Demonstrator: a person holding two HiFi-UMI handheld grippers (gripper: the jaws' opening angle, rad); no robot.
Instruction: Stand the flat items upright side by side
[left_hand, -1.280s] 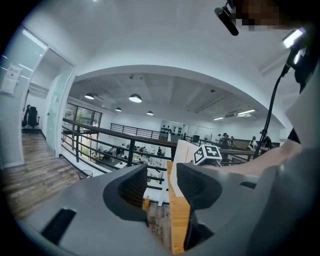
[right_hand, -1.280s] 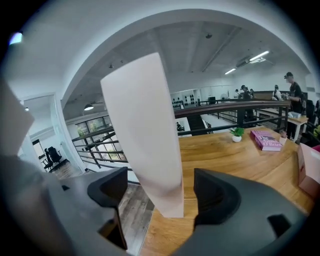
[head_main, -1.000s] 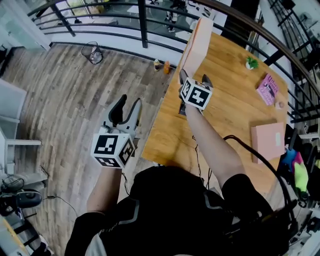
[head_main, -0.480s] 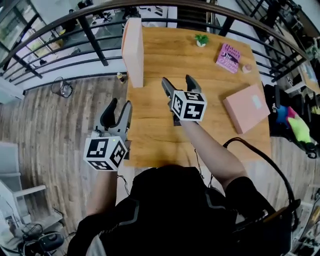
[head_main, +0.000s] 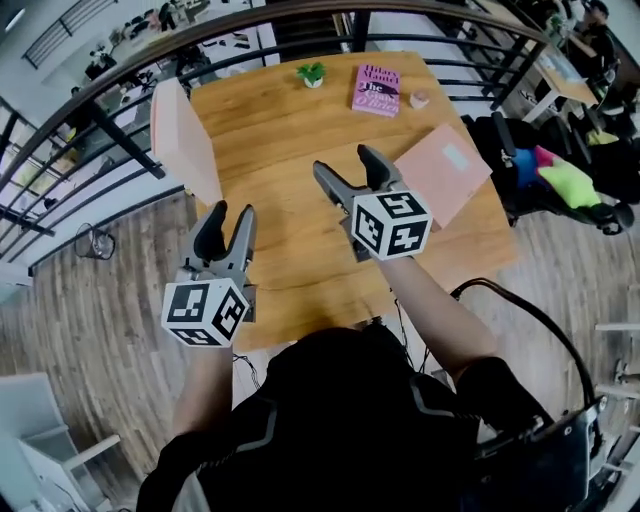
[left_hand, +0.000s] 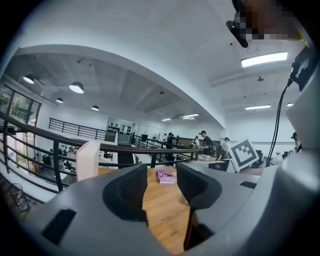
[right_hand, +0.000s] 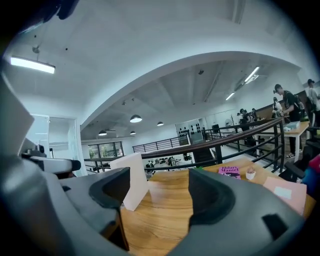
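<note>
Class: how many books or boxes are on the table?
3: upright pink box at the left edge; flat pink box at the right edge; purple book lying at the far side.

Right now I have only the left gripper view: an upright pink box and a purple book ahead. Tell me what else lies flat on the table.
Observer: A second pink box lies flat by the right edge of the table, to the right of the right gripper in the head view.
Operator: Report that gripper's fingers.
Observer: Its own view shows the fingers apart. They have just been closing slightly, and nothing is between them.
Operator: Name what stands near the book.
Observer: A small potted plant stands just left of the book in the head view.
</note>
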